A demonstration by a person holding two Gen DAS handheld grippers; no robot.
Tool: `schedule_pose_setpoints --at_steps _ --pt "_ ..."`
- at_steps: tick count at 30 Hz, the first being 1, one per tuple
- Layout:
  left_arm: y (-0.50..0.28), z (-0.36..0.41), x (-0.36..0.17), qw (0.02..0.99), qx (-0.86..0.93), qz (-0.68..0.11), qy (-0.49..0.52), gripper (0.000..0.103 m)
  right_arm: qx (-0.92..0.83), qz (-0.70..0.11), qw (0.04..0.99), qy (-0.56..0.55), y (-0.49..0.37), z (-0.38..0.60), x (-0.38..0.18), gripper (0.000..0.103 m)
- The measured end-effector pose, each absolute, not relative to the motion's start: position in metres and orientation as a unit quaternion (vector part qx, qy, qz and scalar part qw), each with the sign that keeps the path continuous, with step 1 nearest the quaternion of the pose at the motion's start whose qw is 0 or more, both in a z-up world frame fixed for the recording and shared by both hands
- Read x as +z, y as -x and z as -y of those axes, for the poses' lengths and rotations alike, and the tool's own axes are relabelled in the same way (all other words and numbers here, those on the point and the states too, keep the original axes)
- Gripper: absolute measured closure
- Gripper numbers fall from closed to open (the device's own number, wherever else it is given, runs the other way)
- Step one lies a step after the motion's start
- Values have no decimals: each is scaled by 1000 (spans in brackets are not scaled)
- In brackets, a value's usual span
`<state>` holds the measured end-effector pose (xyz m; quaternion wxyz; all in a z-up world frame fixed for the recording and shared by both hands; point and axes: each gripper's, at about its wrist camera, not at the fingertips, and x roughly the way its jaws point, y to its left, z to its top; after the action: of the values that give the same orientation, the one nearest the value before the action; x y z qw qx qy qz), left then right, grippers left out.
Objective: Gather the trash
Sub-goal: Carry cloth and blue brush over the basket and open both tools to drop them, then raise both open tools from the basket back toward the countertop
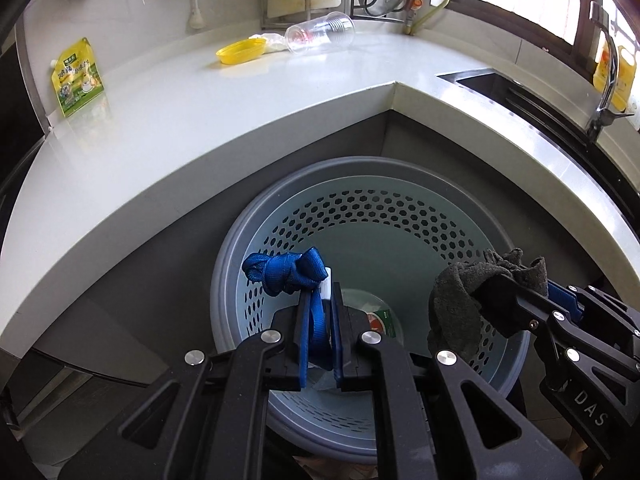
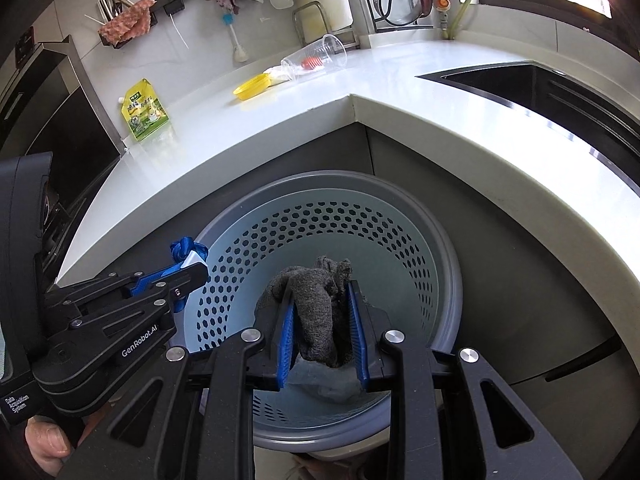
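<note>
Both grippers hang over the mouth of a pale blue perforated trash basket [image 1: 400,216] [image 2: 400,224] standing below the counter corner. My left gripper [image 1: 319,300] [image 2: 194,270] is shut on a knotted blue strap [image 1: 284,272] [image 2: 188,249] with a small white tag. My right gripper [image 2: 320,292] [image 1: 502,284] is shut on a crumpled dark grey cloth [image 2: 320,312] [image 1: 456,300]. A piece of printed wrapper [image 1: 378,318] lies at the basket's bottom.
On the white counter [image 1: 240,112] lie a green-yellow pouch [image 1: 78,78] [image 2: 146,116], a yellow lid [image 1: 241,51] [image 2: 252,86] and a toppled clear plastic cup [image 1: 320,34] [image 2: 316,58]. A dark sink [image 2: 560,92] with faucet [image 1: 606,76] sits at right. A hand [image 2: 46,440] shows at lower left.
</note>
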<state>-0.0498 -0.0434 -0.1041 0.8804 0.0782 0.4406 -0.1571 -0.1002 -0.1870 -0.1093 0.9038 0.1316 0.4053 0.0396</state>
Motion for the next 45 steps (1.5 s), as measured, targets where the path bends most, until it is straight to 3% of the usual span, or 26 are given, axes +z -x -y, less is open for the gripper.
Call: schedule_pose_setpoints --at_steps 18,20,21,23,25,41,45 --pt "43 36 -109 876 -145 -453 -73 87 37 -412 899 -142 94 193 -115 75" --pt "43 34 -109 876 -144 -454 -71 79 36 -409 900 -146 95 196 -114 68" --pt "43 33 -108 877 -143 -454 -69 76 35 -405 901 -150 97 197 -113 57" --pt "42 31 -106 880 -141 -449 -68 61 34 -393 905 -156 100 200 -109 45" --pt "43 29 -103 884 -139 -442 -66 54 32 -390 907 -156 101 201 -107 45" --pt "41 17 -90 891 -122 -433 -63 41 32 -388 907 -157 103 205 -105 44" --pt "39 8 -79 897 -116 -424 -45 29 32 -389 908 -151 99 208 -101 43"
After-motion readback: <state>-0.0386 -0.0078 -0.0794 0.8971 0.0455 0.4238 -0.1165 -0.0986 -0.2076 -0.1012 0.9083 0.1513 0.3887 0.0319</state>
